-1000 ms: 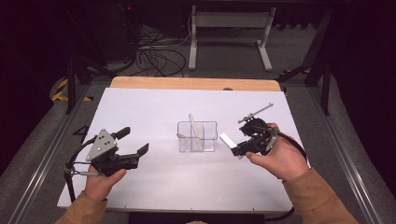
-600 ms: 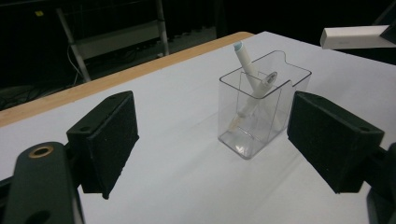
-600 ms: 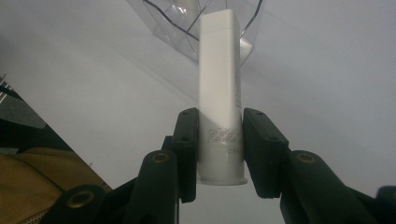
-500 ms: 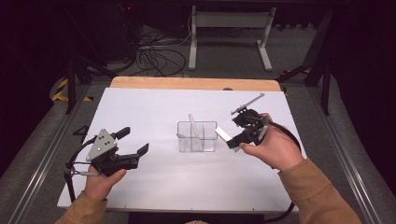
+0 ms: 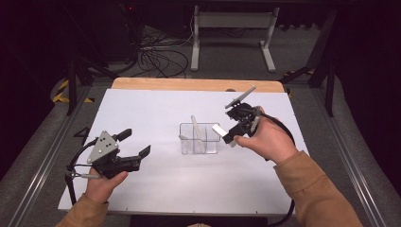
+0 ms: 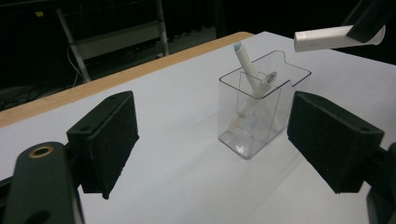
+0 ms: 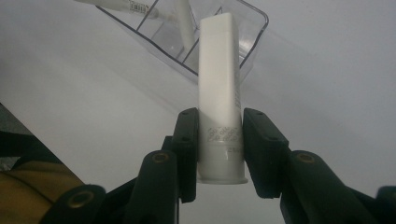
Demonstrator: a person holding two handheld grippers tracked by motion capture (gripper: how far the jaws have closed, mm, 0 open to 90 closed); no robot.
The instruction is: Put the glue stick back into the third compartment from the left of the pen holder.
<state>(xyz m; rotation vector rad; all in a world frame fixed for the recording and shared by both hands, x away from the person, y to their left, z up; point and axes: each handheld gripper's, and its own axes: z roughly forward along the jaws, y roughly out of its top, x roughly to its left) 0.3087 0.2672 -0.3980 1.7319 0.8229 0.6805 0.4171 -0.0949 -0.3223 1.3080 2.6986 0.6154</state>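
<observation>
My table's white sheet (image 5: 156, 113), wooden far edge (image 5: 189, 84). Beyond it: tangled black cables (image 5: 158, 59), a grey frame (image 5: 231, 21) on the floor.

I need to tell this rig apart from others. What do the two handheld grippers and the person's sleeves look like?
Both grippers are black. The left gripper has a grey three-cornered plate on top, a black cable and flat, foam-like rectangular jaws. The right gripper trails a black cable, with brass-coloured rivets showing in its own view. The sleeves are tan.

One clear holder (image 5: 199, 139), two pens (image 6: 246, 63), perhaps, one tube (image 7: 219, 88)
</observation>
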